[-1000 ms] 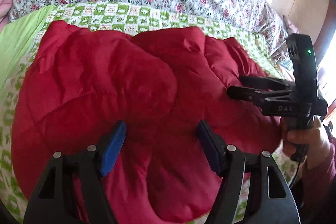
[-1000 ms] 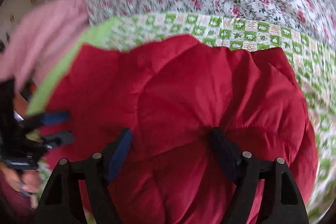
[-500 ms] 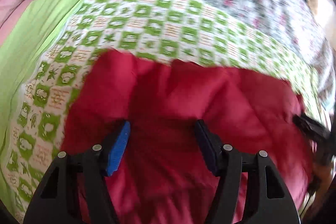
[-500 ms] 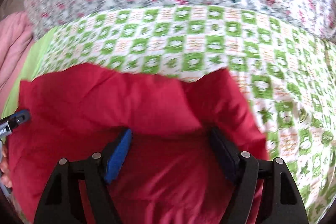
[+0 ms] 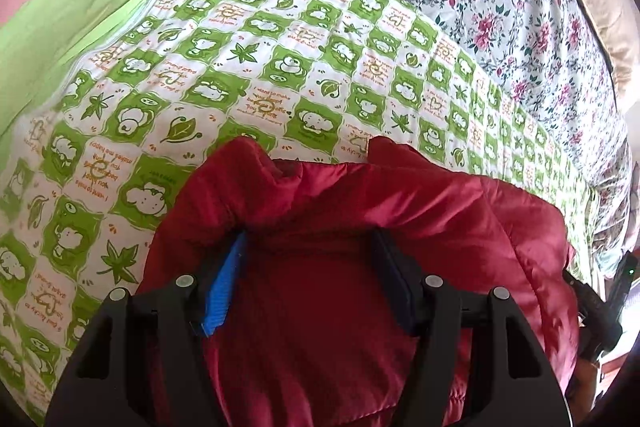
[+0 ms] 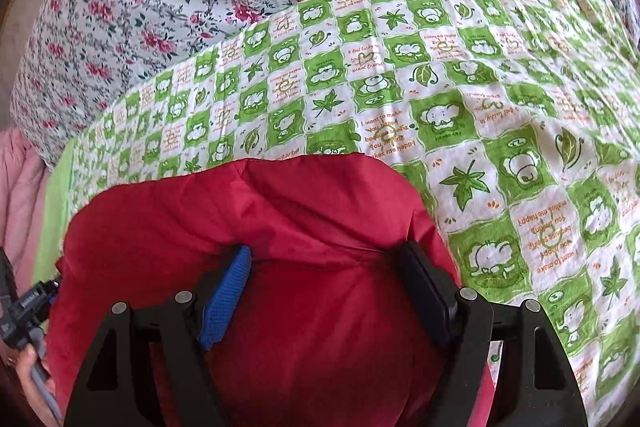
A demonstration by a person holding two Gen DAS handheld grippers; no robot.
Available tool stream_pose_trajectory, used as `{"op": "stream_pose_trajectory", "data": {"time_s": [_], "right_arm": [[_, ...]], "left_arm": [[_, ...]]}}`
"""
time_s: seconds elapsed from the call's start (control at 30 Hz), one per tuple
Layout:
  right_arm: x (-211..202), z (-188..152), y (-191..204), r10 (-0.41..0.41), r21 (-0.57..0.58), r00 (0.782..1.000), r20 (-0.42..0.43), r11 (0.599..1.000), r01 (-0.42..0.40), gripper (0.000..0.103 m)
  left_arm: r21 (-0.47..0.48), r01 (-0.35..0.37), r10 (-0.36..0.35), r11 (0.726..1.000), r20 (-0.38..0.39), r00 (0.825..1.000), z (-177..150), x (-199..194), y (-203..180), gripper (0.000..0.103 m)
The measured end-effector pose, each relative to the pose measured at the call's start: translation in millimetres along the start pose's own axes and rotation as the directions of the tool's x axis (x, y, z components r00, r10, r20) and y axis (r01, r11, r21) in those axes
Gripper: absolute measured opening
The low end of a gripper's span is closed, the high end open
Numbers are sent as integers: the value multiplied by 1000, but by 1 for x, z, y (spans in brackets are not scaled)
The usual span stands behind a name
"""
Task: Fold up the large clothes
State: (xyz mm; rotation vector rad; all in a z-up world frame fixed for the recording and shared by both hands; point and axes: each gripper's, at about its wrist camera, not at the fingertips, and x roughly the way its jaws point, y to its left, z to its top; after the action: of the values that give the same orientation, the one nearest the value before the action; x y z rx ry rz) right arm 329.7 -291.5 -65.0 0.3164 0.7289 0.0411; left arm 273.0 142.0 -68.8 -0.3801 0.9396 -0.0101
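Jacket (image 5: 320, 307): puffy, soft, slick, light. Left gripper (image 5: 312, 275) and right gripper (image 6: 328, 279) both clenched on thick folds at 6 o'clock; grip deep.

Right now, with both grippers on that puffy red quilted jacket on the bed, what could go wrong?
1. The puffy red quilted jacket bulges thickly between the left gripper pads and the right gripper pads; the slick, springy fabric may slip out, undoing the fold.
2. The jacket lies on the loose green-and-white checked sheet; dragging could bunch that sheet.
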Motion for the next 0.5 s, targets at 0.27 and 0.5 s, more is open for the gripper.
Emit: {"op": "stream_pose_trajectory", "data": {"time_s": [0.27,0.5], "right_arm": [[3,1,1,-24,-18,1000,8,1000,24,78],[-3,0,-2,-40,-2,999,19,999,40,78]], "left_arm": [[26,152,-153,988,62,986,-31,-77,-8,64],[172,193,-198,966,13,980,-103,-121,-37,64]]}}
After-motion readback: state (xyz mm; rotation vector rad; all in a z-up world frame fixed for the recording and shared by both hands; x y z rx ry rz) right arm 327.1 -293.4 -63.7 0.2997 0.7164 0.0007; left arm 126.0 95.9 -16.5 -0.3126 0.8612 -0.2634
